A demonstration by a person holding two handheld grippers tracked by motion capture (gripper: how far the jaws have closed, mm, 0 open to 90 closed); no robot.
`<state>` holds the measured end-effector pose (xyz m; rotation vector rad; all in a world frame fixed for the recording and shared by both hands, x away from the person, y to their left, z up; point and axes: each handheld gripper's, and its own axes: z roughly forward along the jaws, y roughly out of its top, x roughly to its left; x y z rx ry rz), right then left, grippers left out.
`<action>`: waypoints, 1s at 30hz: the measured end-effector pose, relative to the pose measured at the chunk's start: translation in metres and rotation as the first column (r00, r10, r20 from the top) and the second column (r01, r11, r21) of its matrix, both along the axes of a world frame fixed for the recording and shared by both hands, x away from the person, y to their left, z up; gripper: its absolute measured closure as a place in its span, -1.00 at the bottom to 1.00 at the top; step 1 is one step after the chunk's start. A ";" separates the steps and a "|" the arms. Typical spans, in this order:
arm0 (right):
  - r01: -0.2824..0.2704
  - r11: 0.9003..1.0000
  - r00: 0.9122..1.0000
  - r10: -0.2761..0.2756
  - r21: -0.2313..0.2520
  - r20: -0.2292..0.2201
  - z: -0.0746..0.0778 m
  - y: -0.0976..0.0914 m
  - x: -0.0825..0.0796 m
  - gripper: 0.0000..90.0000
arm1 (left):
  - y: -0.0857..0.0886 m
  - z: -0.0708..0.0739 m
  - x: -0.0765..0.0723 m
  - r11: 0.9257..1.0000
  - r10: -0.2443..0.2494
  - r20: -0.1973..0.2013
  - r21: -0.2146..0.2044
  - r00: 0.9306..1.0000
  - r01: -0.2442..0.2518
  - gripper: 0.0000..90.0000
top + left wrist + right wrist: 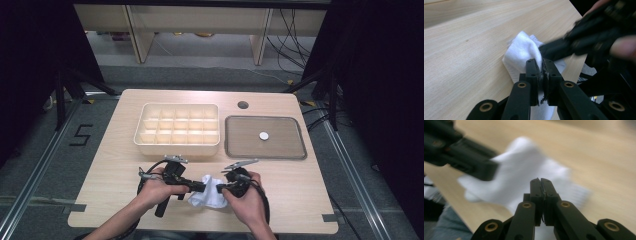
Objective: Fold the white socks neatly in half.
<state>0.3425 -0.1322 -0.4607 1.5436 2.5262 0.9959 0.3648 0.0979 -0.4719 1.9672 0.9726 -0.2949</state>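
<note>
Pinched thinly between the closed jaws of both left gripper (199,186) and right gripper (223,189), white cloth (209,194) just above the desk (115,165): likely to slip free or tear under uneven pulling apart.

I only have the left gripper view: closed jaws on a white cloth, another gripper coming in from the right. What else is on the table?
Observer: Behind the hands, the high view shows a cream divided tray with its compartments looking empty.
Operator: Anything beside it?
Observer: A flat grey tray lies to its right, with a small white round piece on it.
Operator: Is that other gripper holding the cloth?
Observer: Yes. The right gripper view shows the right gripper with its jaws shut on the white cloth, opposite the left gripper, which also pinches it.
</note>
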 end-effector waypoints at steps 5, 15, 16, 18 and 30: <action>0.103 0.993 0.995 -0.103 -0.050 0.000 0.002 -0.033 0.004 0.98 | -0.002 0.001 0.000 1.000 -0.002 0.006 0.013 1.000 0.001 0.85; 0.099 0.991 0.992 -0.106 -0.093 -0.067 -0.022 -0.025 0.002 0.97 | -0.004 0.002 -0.001 1.000 -0.015 0.008 0.021 1.000 0.015 0.85; 0.090 0.991 0.994 -0.096 -0.095 -0.054 -0.023 -0.024 0.002 0.97 | -0.005 0.003 -0.001 0.999 -0.013 0.009 0.037 1.000 0.012 0.85; 0.103 0.990 0.991 -0.110 -0.097 -0.074 -0.024 -0.022 0.002 0.97 | -0.006 0.002 -0.001 1.000 -0.009 0.013 0.018 1.000 0.009 0.85; 0.095 0.991 0.992 -0.102 -0.093 -0.072 -0.026 -0.015 0.001 0.98 | -0.007 0.003 -0.001 0.999 -0.022 0.011 0.040 1.000 0.021 0.85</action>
